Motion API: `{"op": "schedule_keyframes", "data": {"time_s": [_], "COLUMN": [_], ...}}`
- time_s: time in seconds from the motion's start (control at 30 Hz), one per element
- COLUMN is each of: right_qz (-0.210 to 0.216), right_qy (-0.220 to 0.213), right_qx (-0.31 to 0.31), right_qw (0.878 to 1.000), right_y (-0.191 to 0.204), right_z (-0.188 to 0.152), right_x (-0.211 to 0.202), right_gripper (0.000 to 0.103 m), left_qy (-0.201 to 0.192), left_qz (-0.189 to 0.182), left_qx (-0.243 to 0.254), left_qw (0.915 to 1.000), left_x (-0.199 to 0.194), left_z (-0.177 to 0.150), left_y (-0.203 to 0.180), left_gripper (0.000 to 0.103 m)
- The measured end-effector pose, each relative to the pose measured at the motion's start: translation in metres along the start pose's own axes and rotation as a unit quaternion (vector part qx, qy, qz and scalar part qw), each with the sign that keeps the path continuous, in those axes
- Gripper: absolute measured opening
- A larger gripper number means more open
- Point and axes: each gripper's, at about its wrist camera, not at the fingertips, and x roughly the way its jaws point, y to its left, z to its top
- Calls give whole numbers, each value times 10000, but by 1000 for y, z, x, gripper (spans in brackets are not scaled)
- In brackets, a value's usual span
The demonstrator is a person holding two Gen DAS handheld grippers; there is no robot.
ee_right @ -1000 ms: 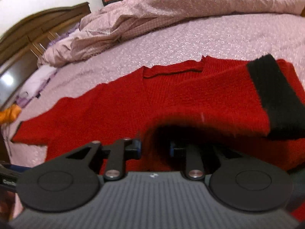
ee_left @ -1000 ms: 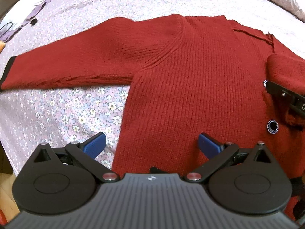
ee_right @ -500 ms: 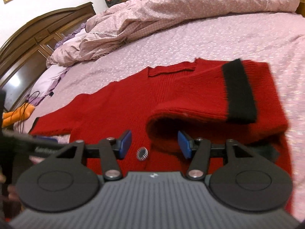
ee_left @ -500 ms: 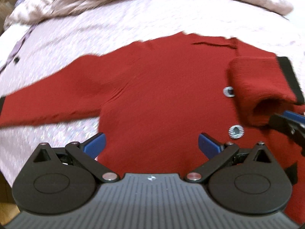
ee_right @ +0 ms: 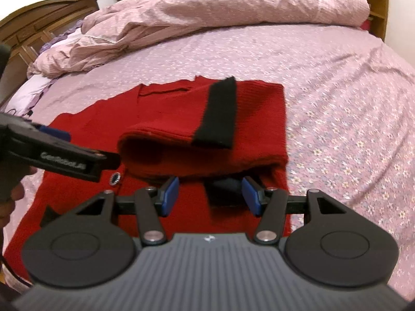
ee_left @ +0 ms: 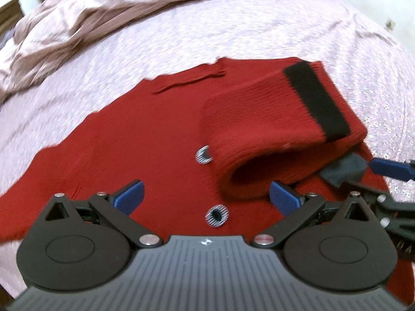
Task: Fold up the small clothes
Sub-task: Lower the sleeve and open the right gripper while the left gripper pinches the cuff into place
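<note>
Floral bedsheet [ee_right: 337, 103], rumpled duvet [ee_right: 207, 13] beyond cardigan [ee_right: 77, 181].

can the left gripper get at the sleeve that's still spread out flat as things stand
Probably yes. The left gripper is open and empty above the red cardigan, and the unfolded sleeve lies flat with nothing on it. Its cuff end runs out of view.

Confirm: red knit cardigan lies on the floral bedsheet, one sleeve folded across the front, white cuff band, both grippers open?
Wrong on the cuff: the right wrist view shows a black cuff band on the folded sleeve of the red knit cardigan. Floral bedsheet, open left gripper and open right gripper hold.
</note>
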Motion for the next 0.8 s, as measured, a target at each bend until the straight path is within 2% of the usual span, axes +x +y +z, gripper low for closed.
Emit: {"op": "schedule_keyframes", "data": {"time_s": [0.33, 0.63, 0.8], "right_qz": [-134, -146, -126], "right_qy": [7, 153, 194], "right_qx": [264, 423, 480], "right_qw": [9996, 9989, 9986], "right_y": [-25, -41, -45], "right_z": [-2, -6, -9], "right_x": [7, 21, 26], "right_gripper": [56, 56, 56], "left_qy": [-309, -509, -913], "left_qz": [164, 196, -155], "left_qx": [776, 812, 482], "left_qw": [9964, 9952, 9945], "left_x": [34, 52, 38], "left_z": [28, 32, 37], "left_y": [-55, -64, -53], "left_gripper": [103, 101, 70]}}
